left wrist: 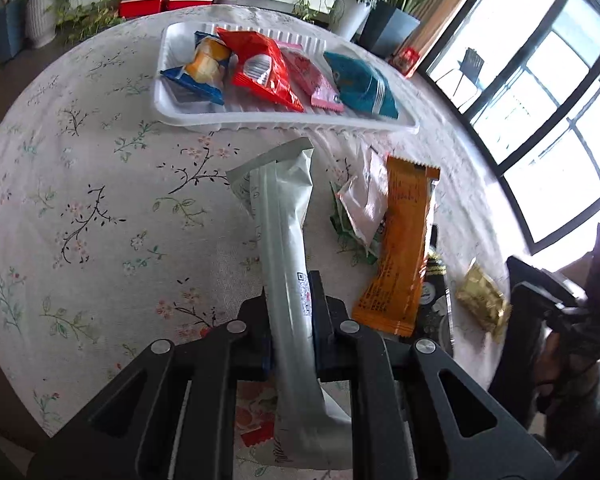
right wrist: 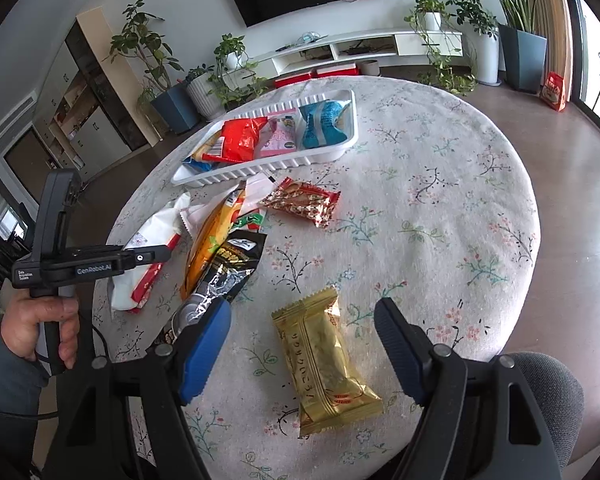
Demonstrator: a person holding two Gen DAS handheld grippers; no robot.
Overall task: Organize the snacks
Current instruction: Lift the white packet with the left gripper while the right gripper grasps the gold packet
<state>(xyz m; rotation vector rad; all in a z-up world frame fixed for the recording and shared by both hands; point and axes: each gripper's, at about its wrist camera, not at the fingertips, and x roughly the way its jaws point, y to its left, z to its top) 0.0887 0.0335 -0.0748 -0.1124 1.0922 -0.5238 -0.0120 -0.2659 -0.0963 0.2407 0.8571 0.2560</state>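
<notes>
Lower end of the long white packet [left wrist: 288, 240] hidden behind the left gripper [left wrist: 290, 300], jaws pinching it near a printed code; packet lifted, smooth and creased, tip pointing at the white ribbed tray [left wrist: 260, 118]. Print on the loose wrappers too small to read. Right gripper [right wrist: 302, 344] with jaws spread wide, either side of a shiny gold packet [right wrist: 324, 360] lying flat, pads not touching it. Crinkly orange packet [left wrist: 400, 248] just beside the white one. Round table [right wrist: 440, 208] under a floral cloth; potted plants, low white shelf, dark screen behind
</notes>
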